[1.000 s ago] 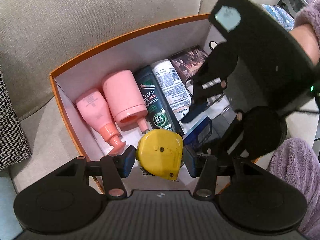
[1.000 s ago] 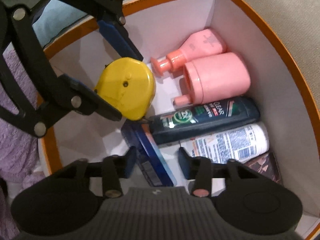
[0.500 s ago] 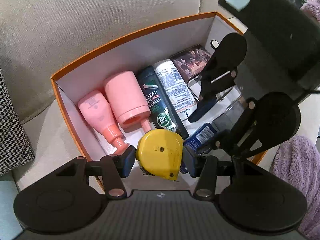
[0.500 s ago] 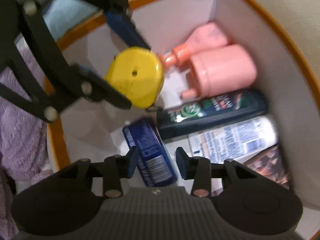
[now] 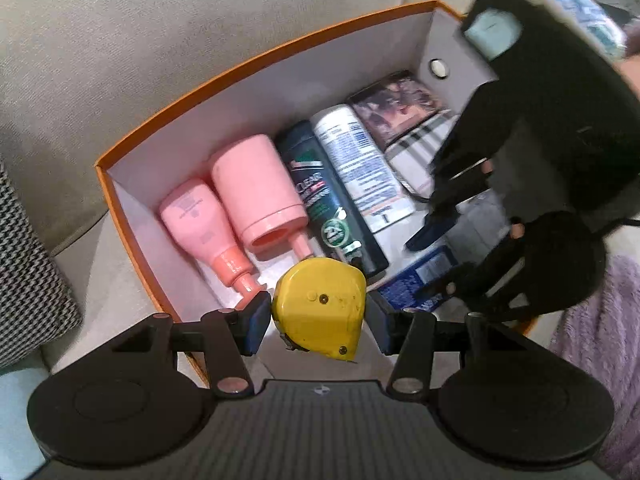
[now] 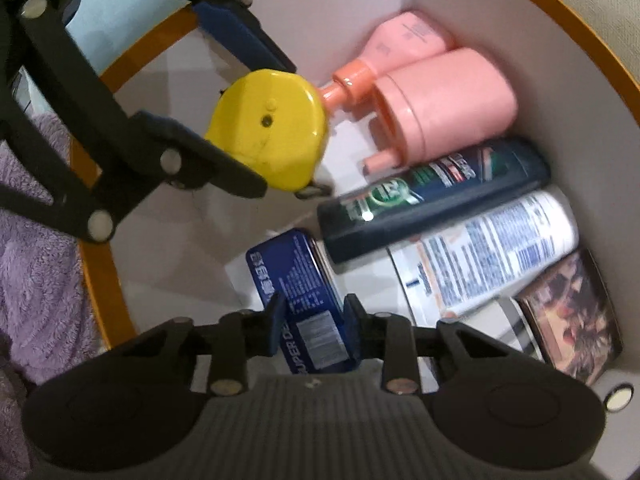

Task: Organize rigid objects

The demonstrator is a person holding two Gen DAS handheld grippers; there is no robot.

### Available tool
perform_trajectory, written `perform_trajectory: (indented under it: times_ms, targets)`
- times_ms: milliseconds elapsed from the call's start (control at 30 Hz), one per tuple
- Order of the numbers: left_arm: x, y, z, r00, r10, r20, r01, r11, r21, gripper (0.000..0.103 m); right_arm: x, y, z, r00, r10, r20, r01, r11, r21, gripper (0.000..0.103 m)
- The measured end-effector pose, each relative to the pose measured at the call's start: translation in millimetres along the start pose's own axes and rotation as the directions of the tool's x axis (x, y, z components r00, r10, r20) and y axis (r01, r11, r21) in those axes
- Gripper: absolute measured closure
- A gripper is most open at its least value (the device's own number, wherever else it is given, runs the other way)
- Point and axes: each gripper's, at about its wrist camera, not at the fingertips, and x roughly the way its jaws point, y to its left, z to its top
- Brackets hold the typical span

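My left gripper (image 5: 318, 322) is shut on a yellow tape measure (image 5: 320, 304) and holds it over the near end of an orange-rimmed box (image 5: 260, 64). In the right wrist view the tape measure (image 6: 268, 124) hangs above the box floor. My right gripper (image 6: 314, 320) points down into the box. Its jaws are closing on a blue tin (image 6: 296, 280), and both pads look to be touching the tin's sides. In the left wrist view the blue tin (image 5: 420, 280) is partly hidden by that gripper (image 5: 430, 264).
Two pink pump bottles (image 5: 196, 220) (image 5: 256, 192), a dark shampoo bottle (image 5: 324, 196), a white spray can (image 5: 356, 156) and a dark patterned case (image 5: 400, 104) lie side by side in the box. Beige sofa cushion (image 5: 160, 20) surrounds it; purple fleece (image 5: 600, 340) lies right.
The right gripper's jaws have narrowed onto the blue tin, which now sits squarely between them. The left gripper still holds the tape measure in nearly the same spot.
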Motion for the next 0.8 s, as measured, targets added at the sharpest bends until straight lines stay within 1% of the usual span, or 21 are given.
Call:
perform_trajectory:
  times_ms: [67,167,233,267,367,433,467,500,567,600,733,800]
  targets:
    - [8.5,-6.0,6.2,0.997,0.064,-0.049,-0.065,0.998,-0.01,0.044,-7.7,-2.9,-5.7,0.999,-0.03,0.041,0.029,0.999,0.031,0.069]
    - [19.9,-21.1,12.7,0.985,0.14,-0.101,-0.134,0.988,0.071,0.044,-21.8,-11.4,-18.2,0.992,-0.069,0.104,0.06,0.994,0.091,0.069]
    - [27.2,-28.9,12.9,0.982,0.142,-0.126,-0.123,0.982,0.145,0.044,-30.5,-11.4,-20.3,0.988,-0.084,0.132,0.069,0.991,0.113,0.069]
    - [30.8,-31.3,12.8,0.982,0.124,-0.14,-0.098,0.978,0.183,0.044,-37.2,-12.6,-22.2,0.986,-0.09,0.142,0.074,0.99,0.116,0.069]
    - [38.9,-30.6,13.2,0.976,0.113,-0.188,-0.078,0.979,0.187,0.044,-48.3,-8.4,-29.7,0.98,-0.115,0.165,0.096,0.988,0.122,0.069]
    - [42.3,-29.0,13.0,0.972,0.133,-0.193,-0.095,0.977,0.192,0.044,-50.6,-8.0,-30.9,0.976,-0.135,0.172,0.114,0.985,0.131,0.069]
    - [43.4,-28.7,13.1,0.971,0.14,-0.192,-0.102,0.976,0.192,0.044,-52.1,-7.0,-32.7,0.974,-0.146,0.175,0.124,0.983,0.132,0.07]
    - [43.8,-29.4,13.0,0.972,0.139,-0.188,-0.102,0.975,0.196,0.044,-61.1,-3.2,-27.7,0.972,-0.154,0.177,0.131,0.982,0.133,0.069]
    - [46.0,-29.4,11.7,0.97,0.146,-0.194,-0.108,0.975,0.194,0.043,-62.6,-3.4,-28.5,0.969,-0.169,0.178,0.146,0.98,0.137,0.07]
    - [46.9,-29.5,11.4,0.968,0.162,-0.191,-0.125,0.973,0.192,0.046,-58.1,-4.2,-27.8,0.968,-0.175,0.179,0.151,0.979,0.139,0.07]
    - [45.1,-27.9,11.2,0.972,0.156,-0.177,-0.125,0.976,0.176,0.042,-57.6,-1.0,-33.7,0.961,-0.207,0.183,0.181,0.972,0.148,0.069]
    - [40.7,-28.7,11.0,0.974,0.154,-0.164,-0.127,0.978,0.167,0.039,-66.3,2.2,-38.9,0.957,-0.222,0.187,0.198,0.97,0.142,0.068]
